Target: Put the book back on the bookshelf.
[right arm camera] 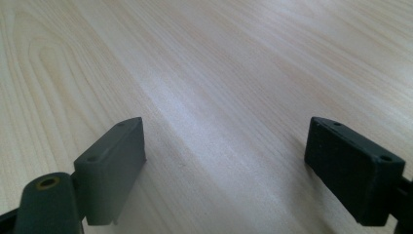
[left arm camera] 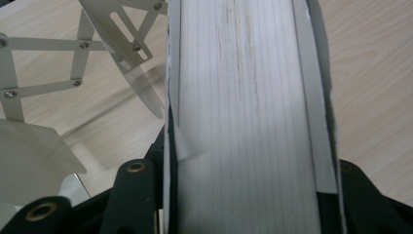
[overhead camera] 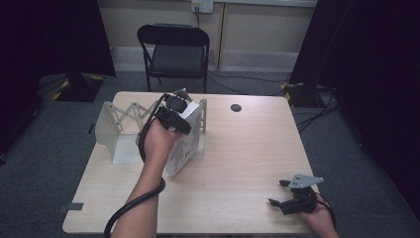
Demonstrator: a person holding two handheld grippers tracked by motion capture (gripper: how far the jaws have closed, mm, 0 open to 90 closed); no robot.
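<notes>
A thick white book (overhead camera: 190,136) stands tilted on the wooden table (overhead camera: 247,153), inside the right end of a white metal expanding rack (overhead camera: 124,119). My left gripper (overhead camera: 181,110) comes down on the book's top and is shut on it. In the left gripper view the page edges of the book (left arm camera: 243,97) run up between the two black jaws of the left gripper (left arm camera: 248,200), with the rack's scissor lattice (left arm camera: 78,63) to the left. My right gripper (overhead camera: 278,192) rests open near the table's front right corner. Bare wood lies between the pads of the right gripper (right arm camera: 226,161).
A black folding chair (overhead camera: 173,49) stands behind the table. A dark cable grommet (overhead camera: 236,107) sits in the tabletop at the back. Black curtains hang at both sides. Cables lie on the grey floor at the right.
</notes>
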